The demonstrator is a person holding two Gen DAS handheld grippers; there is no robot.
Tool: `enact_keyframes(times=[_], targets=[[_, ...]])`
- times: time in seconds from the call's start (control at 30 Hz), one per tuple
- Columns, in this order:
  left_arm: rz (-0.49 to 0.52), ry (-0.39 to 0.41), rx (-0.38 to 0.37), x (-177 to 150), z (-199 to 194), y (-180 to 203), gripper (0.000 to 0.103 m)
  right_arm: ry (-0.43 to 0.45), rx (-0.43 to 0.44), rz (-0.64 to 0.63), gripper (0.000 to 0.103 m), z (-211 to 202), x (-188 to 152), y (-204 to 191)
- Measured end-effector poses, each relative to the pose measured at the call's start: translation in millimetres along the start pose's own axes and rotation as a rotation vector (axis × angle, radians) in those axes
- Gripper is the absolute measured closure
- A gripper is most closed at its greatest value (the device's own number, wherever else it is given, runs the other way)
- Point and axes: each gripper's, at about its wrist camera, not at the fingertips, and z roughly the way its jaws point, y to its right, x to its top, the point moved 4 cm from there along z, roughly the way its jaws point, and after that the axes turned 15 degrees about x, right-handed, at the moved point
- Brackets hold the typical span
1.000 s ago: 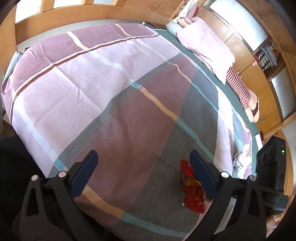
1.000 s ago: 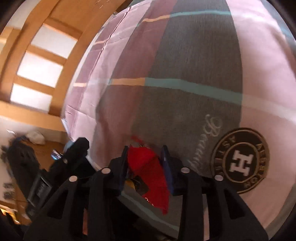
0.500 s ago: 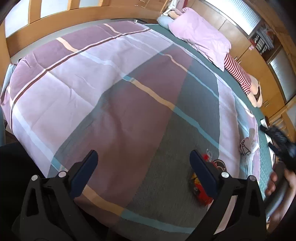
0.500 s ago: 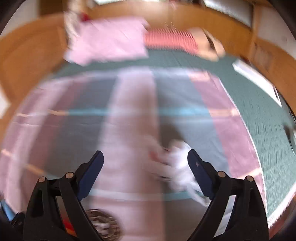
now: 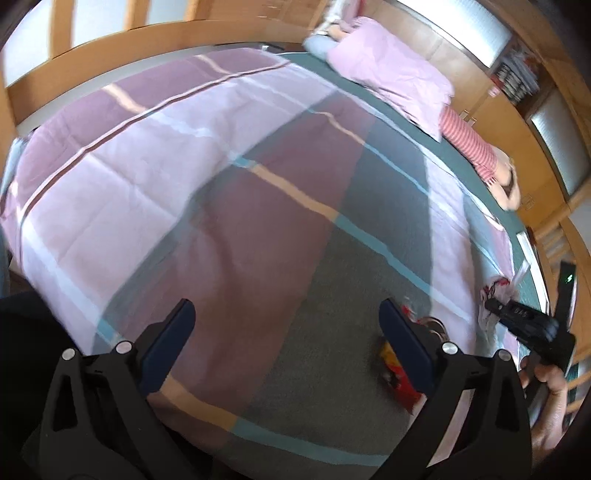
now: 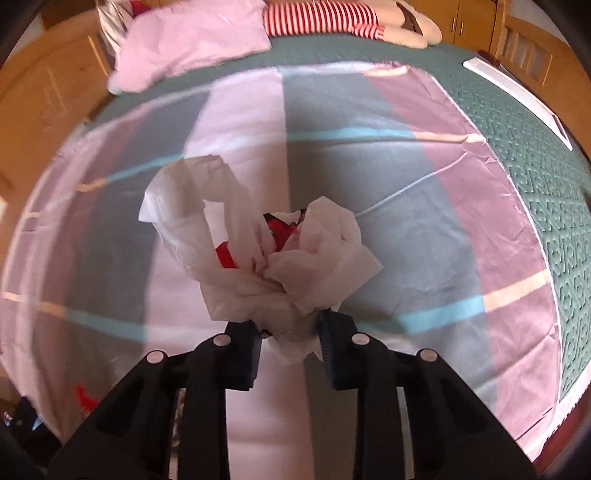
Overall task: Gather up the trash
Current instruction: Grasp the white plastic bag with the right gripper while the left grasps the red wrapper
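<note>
A white plastic bag [image 6: 258,258] with red wrappers inside lies on the striped bedspread [image 6: 406,184]. My right gripper [image 6: 290,332] is shut on the near edge of the bag. In the left wrist view the bag [image 5: 496,299] shows small at the right, with the right gripper [image 5: 524,321] at it. A red and yellow wrapper [image 5: 397,373] lies on the grey stripe, partly hidden behind my left gripper's right finger. My left gripper [image 5: 286,332] is open and empty above the bedspread [image 5: 221,184].
A pink pillow [image 6: 192,40] and a red-striped soft toy [image 6: 321,16] lie at the head of the bed. A white flat object [image 6: 517,88] lies on the green cover at the right. Wooden walls [image 5: 92,66] surround the bed.
My right gripper let go of the red wrapper, swung over to the white bag and closed on its edge. The left gripper stayed open and shifted slightly.
</note>
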Motion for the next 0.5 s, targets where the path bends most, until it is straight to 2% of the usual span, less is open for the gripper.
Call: enact_keyframes(times=[0.13,0.2,0.27,0.33,0.4,0.5], targets=[[0.182,-0.078,-0.11,-14,8,54,0.004,0.051,0.017,-0.051,0.075,-44,-20,-7],[0.315,-0.106,-0.112,-28,15,84,0.004,0.065,-0.006,-0.092,0.075,-59,-32,-12],[0.438,-0.11,-0.064,-44,24,107,0.004,0.07,-0.022,-0.125,0.075,-73,-44,-15],[0.529,-0.076,0.03,-55,33,119,0.004,0.066,-0.018,-0.138,0.075,-81,-55,-16],[0.602,-0.04,0.079,-59,37,125,0.004,0.069,-0.023,-0.134,0.075,-88,-65,-15],[0.626,0.002,0.061,-61,34,125,0.01,0.074,-0.031,-0.131,0.075,-92,-75,-14]])
